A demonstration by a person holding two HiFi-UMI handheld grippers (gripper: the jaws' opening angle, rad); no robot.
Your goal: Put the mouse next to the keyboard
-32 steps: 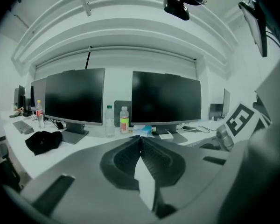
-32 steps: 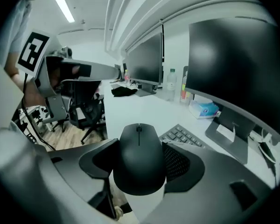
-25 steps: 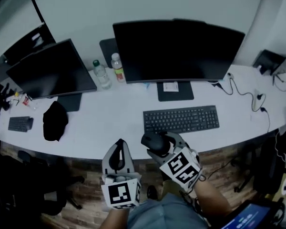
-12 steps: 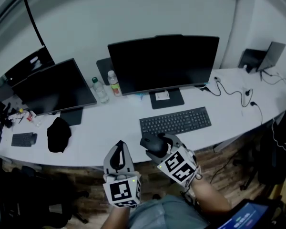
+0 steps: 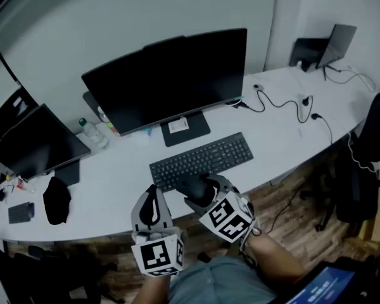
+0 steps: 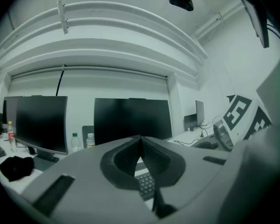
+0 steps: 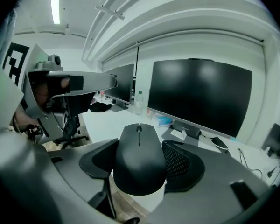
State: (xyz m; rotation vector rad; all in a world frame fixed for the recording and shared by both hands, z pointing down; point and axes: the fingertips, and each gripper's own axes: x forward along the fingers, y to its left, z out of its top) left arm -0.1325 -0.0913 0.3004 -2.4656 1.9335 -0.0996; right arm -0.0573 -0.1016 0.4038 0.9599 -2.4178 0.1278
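A black mouse [image 7: 139, 157] sits between the pads of my right gripper [image 7: 139, 164], which is shut on it. In the head view the right gripper [image 5: 199, 187] holds the mouse [image 5: 193, 189] over the desk's front edge, just in front of the black keyboard [image 5: 201, 160]. My left gripper [image 5: 151, 209] hovers to the left of it, below the desk edge, its jaws shut with nothing between them. In the left gripper view the left gripper [image 6: 140, 139] points level toward the monitors, and a strip of keyboard [image 6: 146, 183] shows under the jaws.
A large dark monitor [image 5: 168, 81] stands behind the keyboard, a second monitor [image 5: 35, 144] to its left. Bottles [image 5: 92, 133], a black cloth [image 5: 56, 200] and a small keypad [image 5: 20, 212] lie on the white desk [image 5: 285, 132]. Cables [image 5: 285, 103] trail at the right. An office chair [image 5: 372, 163] stands at the far right.
The view has swung so the desk sits further left and the right end shows. Both grippers moved toward the desk; the mouse is now close to the keyboard's front edge.
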